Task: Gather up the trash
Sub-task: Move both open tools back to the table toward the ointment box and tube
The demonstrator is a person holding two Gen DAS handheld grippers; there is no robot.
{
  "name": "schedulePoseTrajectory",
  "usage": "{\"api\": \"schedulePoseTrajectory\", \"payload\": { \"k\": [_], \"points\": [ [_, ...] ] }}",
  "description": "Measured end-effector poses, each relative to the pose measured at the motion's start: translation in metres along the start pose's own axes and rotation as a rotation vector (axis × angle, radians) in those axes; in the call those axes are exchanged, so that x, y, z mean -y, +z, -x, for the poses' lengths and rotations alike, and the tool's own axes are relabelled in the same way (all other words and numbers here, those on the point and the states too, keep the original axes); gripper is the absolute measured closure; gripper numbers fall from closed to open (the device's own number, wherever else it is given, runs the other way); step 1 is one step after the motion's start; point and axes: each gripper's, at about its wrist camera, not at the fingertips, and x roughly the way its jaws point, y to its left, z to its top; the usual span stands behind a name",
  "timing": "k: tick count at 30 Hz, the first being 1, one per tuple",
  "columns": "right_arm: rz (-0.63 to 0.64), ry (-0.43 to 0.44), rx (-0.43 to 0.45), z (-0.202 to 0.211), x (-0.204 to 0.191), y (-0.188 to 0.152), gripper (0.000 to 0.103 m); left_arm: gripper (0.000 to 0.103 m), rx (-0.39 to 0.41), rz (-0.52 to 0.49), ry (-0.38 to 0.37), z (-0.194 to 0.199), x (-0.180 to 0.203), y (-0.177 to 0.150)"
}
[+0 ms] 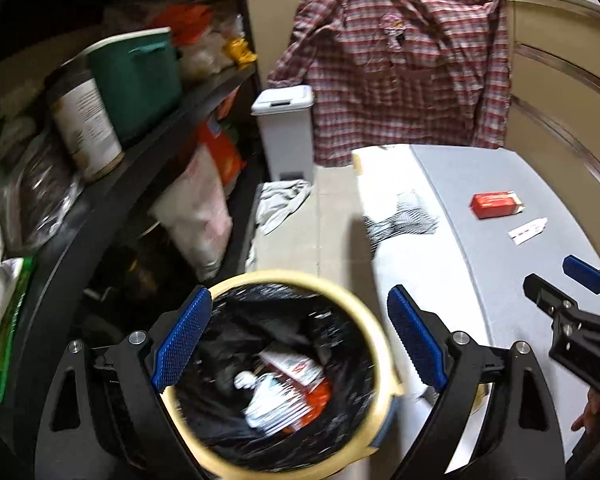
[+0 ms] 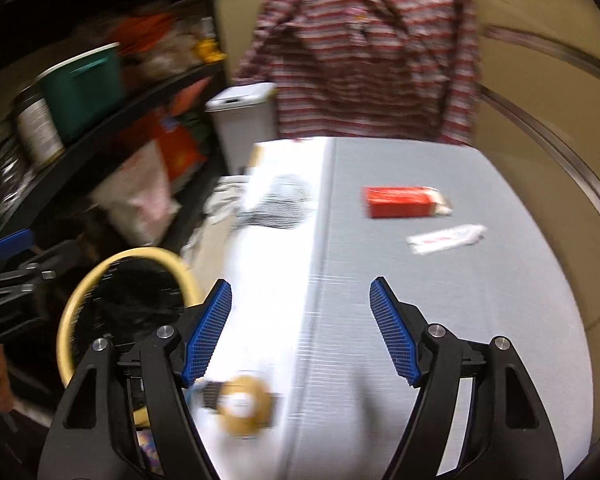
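Observation:
A round bin with a cream rim (image 1: 380,332) and black liner sits below my open, empty left gripper (image 1: 300,336). Red and white wrappers (image 1: 288,392) lie inside it. The bin's rim also shows at lower left in the right wrist view (image 2: 100,272). On the grey table (image 1: 500,280) lie a red carton (image 1: 496,205) and a small white tube (image 1: 527,230). In the right wrist view my right gripper (image 2: 300,328) is open and empty over the table (image 2: 460,320), with the red carton (image 2: 400,201) and white tube (image 2: 446,239) ahead to the right.
A black shelf unit (image 1: 148,152) packed with tins and bags stands on the left. A white pedal bin (image 1: 286,128) stands behind, a plaid shirt (image 1: 404,72) hangs over the partition. A tape roll (image 2: 244,404) lies at the table's near edge. A patterned paper (image 2: 284,200) lies on the table.

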Motion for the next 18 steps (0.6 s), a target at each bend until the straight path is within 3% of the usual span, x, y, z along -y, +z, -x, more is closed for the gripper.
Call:
{"api": "schedulePoseTrajectory", "payload": {
  "k": [9,18],
  "points": [
    [-0.215,-0.168,-0.037,-0.037,0.102,-0.002,0.032,0.017,-0.014,0.06,-0.059,-0.021,0.041,0.016],
    [-0.307,-0.186,-0.034,-0.078,0.153,0.018,0.035,0.017,-0.017,0.058,-0.075,-0.039,0.064,0.029]
  ]
}}
